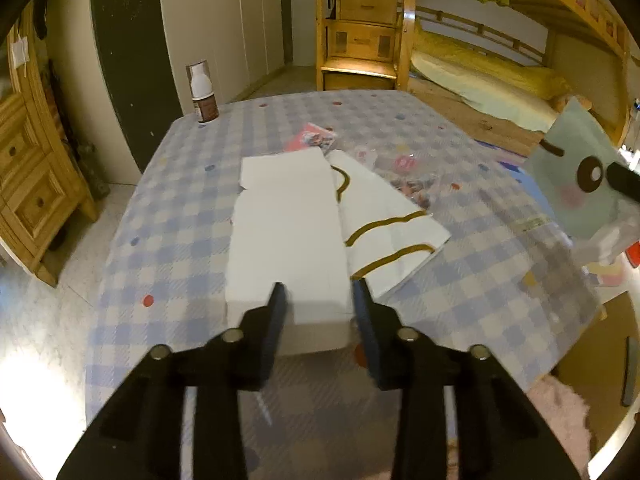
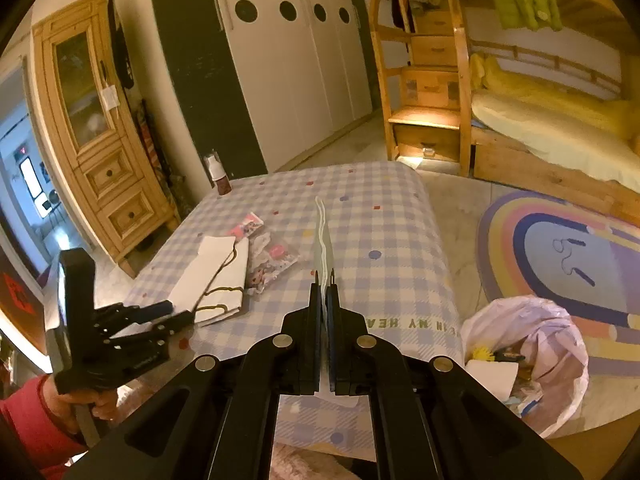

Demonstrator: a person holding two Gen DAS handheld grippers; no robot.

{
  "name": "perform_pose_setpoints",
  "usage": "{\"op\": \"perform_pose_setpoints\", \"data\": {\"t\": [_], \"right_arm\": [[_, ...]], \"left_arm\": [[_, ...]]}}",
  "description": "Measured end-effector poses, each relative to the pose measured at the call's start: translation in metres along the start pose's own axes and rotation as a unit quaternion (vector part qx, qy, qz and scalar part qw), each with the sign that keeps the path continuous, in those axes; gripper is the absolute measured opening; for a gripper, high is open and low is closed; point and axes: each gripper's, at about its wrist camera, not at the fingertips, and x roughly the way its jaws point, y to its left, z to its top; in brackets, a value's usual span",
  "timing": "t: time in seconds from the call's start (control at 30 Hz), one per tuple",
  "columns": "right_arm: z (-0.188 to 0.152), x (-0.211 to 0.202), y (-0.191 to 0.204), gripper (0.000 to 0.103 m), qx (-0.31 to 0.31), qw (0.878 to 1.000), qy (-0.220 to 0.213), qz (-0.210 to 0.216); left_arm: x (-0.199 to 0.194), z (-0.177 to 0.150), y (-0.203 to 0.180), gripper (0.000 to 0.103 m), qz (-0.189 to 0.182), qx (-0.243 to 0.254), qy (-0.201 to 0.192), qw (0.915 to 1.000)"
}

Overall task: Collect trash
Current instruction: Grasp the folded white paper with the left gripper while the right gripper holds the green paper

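Observation:
My left gripper (image 1: 319, 300) is open, its fingers either side of the near end of a white paper bag (image 1: 288, 232) lying flat on the checked table (image 1: 460, 288). A second white bag with brown handles (image 1: 384, 220) lies beside it. Clear and pink wrappers (image 1: 404, 176) lie behind. My right gripper (image 2: 323, 292) is shut on a thin pale green sheet with a cartoon face (image 2: 323, 240), held edge-on above the table; it shows in the left wrist view (image 1: 576, 176). The left gripper shows in the right wrist view (image 2: 176, 316).
A white plastic trash bag (image 2: 532, 360), open and part full, sits on the floor right of the table. A pump bottle (image 1: 203, 92) stands at the table's far left corner. A wooden cabinet (image 2: 96, 120) stands left, a bunk bed (image 2: 540, 112) right.

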Motion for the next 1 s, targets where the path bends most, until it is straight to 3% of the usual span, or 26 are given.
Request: {"op": "perform_pose_setpoints", "data": {"t": [0.07,0.13,0.23,0.33,0.37,0.53,0.7,0.83,0.9,1.0], "right_arm": [[0.0,-0.001,-0.001,0.002,0.002,1.0,-0.001,-0.001],[0.0,-0.002,-0.001,0.002,0.001,1.0,-0.002,-0.001],[-0.002,-0.002,-0.002,0.002,0.002,1.0,-0.002,-0.001],[-0.003,-0.002,0.0,0.002,-0.001,1.0,0.002,0.001],[-0.003,-0.002,0.0,0.002,-0.002,1.0,0.003,0.001],[-0.003,-0.003,0.003,0.002,-0.007,1.0,0.005,0.001],[-0.004,-0.004,0.006,0.002,-0.009,1.0,0.009,0.003],[-0.004,-0.004,0.008,0.002,-0.01,1.0,0.01,0.002],[-0.004,-0.003,0.008,0.002,-0.01,1.0,0.009,0.002],[-0.004,-0.003,0.009,0.002,-0.009,1.0,0.009,0.001]], "left_arm": [[-0.003,-0.001,0.001,0.034,-0.005,-0.007,0.001,1.0],[-0.012,-0.005,0.006,0.05,-0.009,-0.02,-0.01,0.9997],[-0.023,-0.008,0.011,0.056,-0.016,-0.027,-0.019,0.9993],[-0.027,-0.015,0.018,0.084,0.008,-0.032,-0.028,0.9991],[-0.028,-0.019,0.021,0.086,0.02,-0.033,-0.03,0.9988],[-0.018,-0.035,0.031,0.088,0.028,-0.046,-0.009,0.9985],[-0.006,-0.029,0.017,0.088,0.052,-0.014,-0.009,0.9985],[0.0,-0.025,0.018,0.088,0.047,-0.019,-0.008,0.9987],[0.001,-0.024,0.021,0.086,0.04,-0.026,-0.009,0.9988],[0.0,-0.024,0.02,0.074,0.045,-0.029,-0.013,0.9985]]}}
